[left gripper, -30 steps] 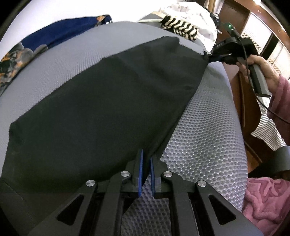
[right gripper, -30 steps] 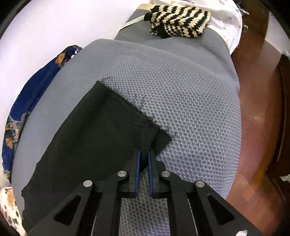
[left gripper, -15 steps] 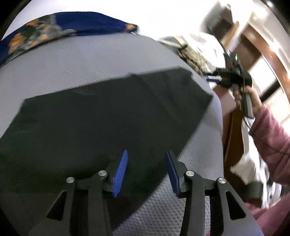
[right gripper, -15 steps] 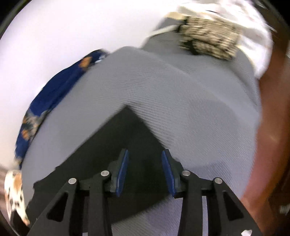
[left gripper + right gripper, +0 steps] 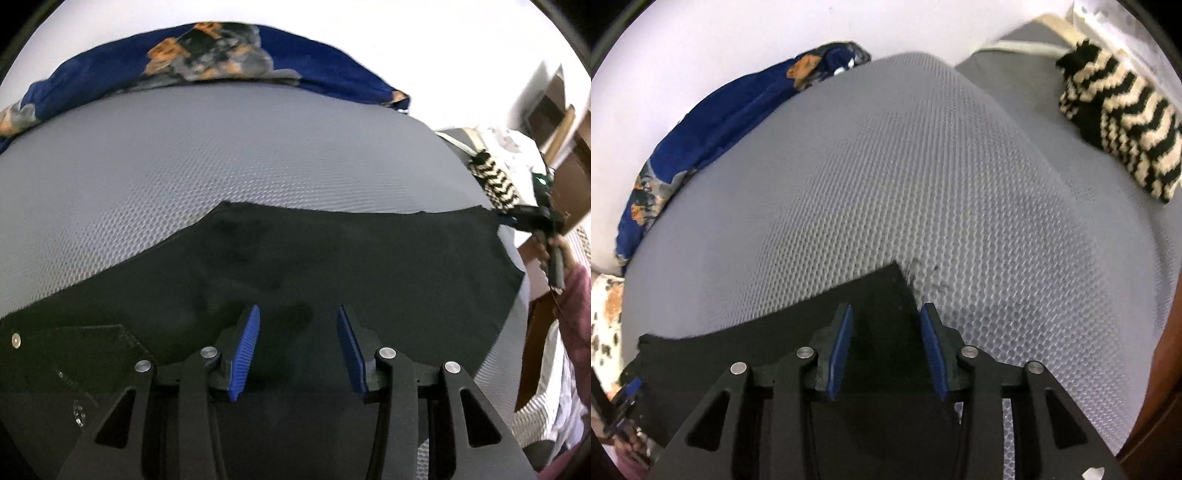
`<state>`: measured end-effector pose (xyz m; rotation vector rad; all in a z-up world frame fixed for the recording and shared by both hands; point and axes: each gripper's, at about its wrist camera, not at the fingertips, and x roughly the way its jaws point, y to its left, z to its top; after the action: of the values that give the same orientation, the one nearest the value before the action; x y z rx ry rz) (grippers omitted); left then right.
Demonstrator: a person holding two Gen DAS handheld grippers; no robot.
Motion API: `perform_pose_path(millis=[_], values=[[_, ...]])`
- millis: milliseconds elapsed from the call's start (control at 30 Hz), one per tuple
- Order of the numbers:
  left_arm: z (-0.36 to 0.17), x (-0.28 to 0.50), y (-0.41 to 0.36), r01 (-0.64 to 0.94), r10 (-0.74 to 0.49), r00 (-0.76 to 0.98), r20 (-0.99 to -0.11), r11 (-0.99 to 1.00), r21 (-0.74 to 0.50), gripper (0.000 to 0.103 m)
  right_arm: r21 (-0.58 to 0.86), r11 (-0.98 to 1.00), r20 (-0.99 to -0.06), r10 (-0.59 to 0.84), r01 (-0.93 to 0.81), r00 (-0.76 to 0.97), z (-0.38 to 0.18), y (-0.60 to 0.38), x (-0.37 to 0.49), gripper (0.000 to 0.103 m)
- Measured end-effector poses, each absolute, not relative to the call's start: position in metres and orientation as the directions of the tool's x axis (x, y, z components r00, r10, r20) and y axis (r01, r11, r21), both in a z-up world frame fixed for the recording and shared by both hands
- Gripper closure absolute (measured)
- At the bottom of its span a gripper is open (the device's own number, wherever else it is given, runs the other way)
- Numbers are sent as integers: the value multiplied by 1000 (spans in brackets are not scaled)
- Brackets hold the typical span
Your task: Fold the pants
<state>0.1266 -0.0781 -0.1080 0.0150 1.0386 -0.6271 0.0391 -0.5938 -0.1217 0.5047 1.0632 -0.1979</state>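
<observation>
Black pants (image 5: pixel 332 266) lie flat on a grey mesh-covered bed (image 5: pixel 184 177). A back pocket with a rivet (image 5: pixel 15 339) shows at the lower left. My left gripper (image 5: pixel 297 347) is open above the pants near the waist end, holding nothing. My right gripper (image 5: pixel 884 347) is open over the frayed leg-end corner (image 5: pixel 886 284) of the pants, holding nothing. The right gripper also shows far right in the left wrist view (image 5: pixel 532 218), at the leg end. The left gripper shows at the lower left in the right wrist view (image 5: pixel 626 397).
A blue patterned cloth (image 5: pixel 207 62) lies along the bed's far edge by the white wall. A black and cream zigzag knit (image 5: pixel 1123 118) lies at the bed's far right. A wooden floor (image 5: pixel 1167 406) and wooden furniture (image 5: pixel 569 110) are to the right.
Both grippers were shut on the pants' edge a second ago. Both have opened and let go, and the pants now lie flat. Both cameras have swung to face across the bed.
</observation>
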Motion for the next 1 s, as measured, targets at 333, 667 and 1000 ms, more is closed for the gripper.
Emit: perform_pose_path(millis=[333,667,1000], values=[[-116,128,-81,473,-436,336,-835,845,-251,58,280,946,-823,148,165,548,-104,-552,21,73],[-118,127,-83,458,-420,344,-840,856,-240,58,444,859,-794,246,254,556,-123,-590,40,71],[-121,130,-83,444,-412,357,-838,864,-235,58,533,776,-757,259,337,600,-138,-610,36,101]])
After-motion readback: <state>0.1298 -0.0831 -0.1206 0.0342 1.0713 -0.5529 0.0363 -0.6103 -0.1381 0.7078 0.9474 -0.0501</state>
